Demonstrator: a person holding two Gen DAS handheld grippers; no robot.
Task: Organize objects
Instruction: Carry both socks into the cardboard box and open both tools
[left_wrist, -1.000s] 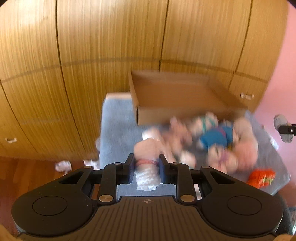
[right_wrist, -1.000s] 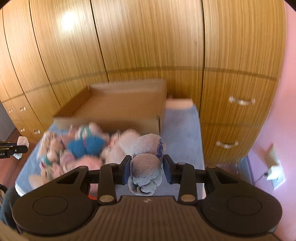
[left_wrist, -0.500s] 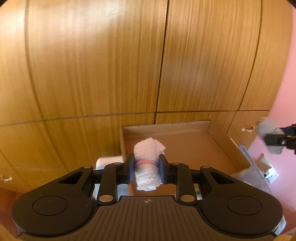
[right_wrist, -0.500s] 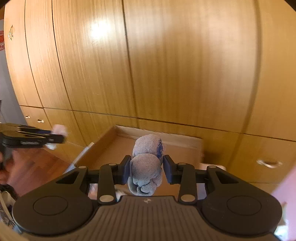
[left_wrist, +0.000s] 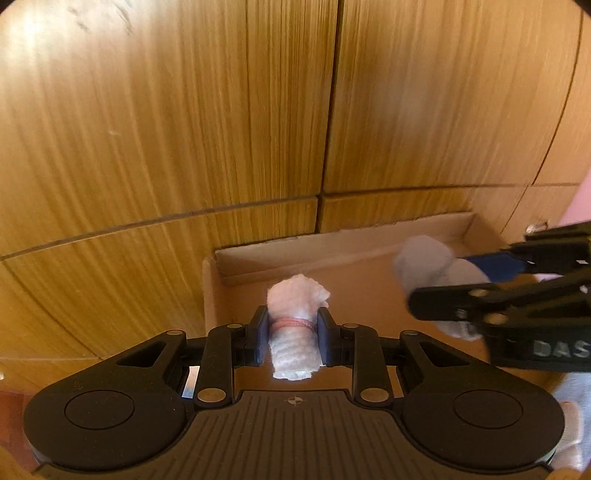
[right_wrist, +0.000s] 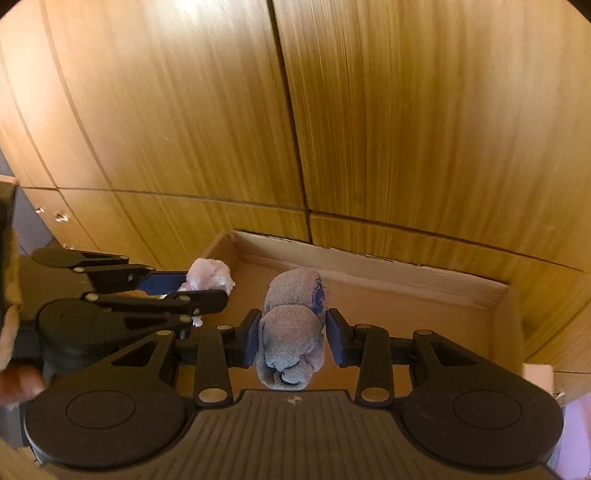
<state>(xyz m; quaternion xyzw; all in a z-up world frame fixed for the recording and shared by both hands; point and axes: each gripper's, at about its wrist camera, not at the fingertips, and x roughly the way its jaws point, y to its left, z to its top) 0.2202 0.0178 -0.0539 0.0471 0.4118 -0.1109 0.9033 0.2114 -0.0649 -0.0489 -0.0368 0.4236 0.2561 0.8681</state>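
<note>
My left gripper (left_wrist: 292, 334) is shut on a white fluffy sock roll (left_wrist: 295, 325) with a pink band around it. It hangs over the left part of an open cardboard box (left_wrist: 369, 291). My right gripper (right_wrist: 293, 332) is shut on a grey sock roll (right_wrist: 291, 328) with a blue mark, held over the same box (right_wrist: 424, 306). In the left wrist view the right gripper (left_wrist: 443, 280) comes in from the right with the grey roll (left_wrist: 421, 258). From the right wrist, the left gripper (right_wrist: 199, 282) shows at the left with the white roll (right_wrist: 210, 275).
Tall wooden wardrobe doors (left_wrist: 221, 129) stand right behind the box, with drawers and small handles (right_wrist: 61, 216) lower down. A pink wall (left_wrist: 580, 199) shows at the far right. A hand (right_wrist: 14, 376) is at the left edge of the right wrist view.
Both grippers have moved forward from above the pile of soft toys on the blue surface to over the box, each still gripping its roll. The wardrobe is now much closer.
</note>
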